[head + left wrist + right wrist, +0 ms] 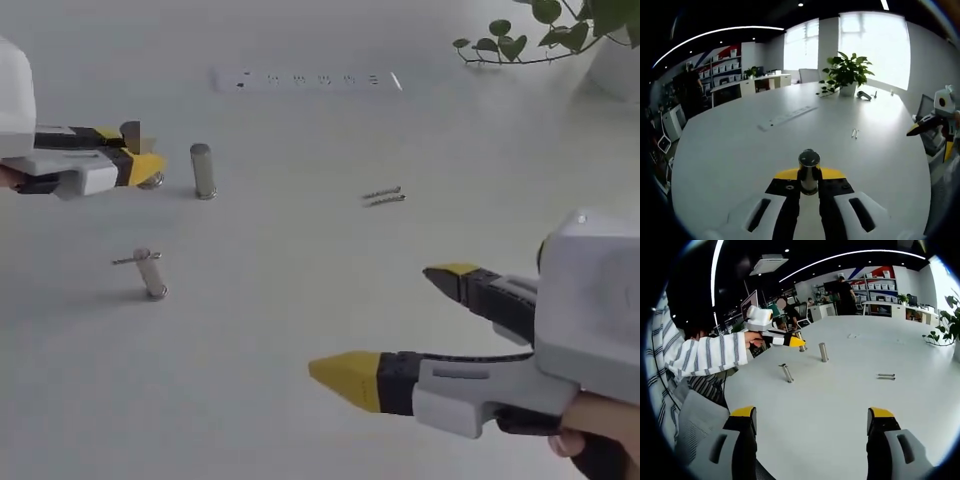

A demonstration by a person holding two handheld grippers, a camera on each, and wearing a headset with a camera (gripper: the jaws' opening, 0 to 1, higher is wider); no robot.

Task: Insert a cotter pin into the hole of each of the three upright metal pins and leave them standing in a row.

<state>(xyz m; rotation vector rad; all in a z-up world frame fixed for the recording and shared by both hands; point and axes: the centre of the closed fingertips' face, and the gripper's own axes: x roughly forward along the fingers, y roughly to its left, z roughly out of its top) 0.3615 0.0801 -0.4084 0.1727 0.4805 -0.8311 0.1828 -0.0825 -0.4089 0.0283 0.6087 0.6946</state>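
My left gripper [148, 170] at the far left is shut on a metal pin [809, 170], which stands between its jaws; the pin's base [151, 181] is at the table. A second metal pin [203, 171] stands upright just right of it. Nearer me, a third pin [150, 272] with a cotter pin through its top is tilted off upright; I cannot tell whether it leans or lies. Two loose cotter pins [383, 196] lie side by side mid-table. My right gripper [390, 325] hovers open and empty at the near right, away from all of them.
A white power strip [305, 79] lies at the far side of the white table [300, 290]. A potted plant [560, 35] stands at the far right corner. A striped sleeve [705, 357] reaches in behind the left gripper.
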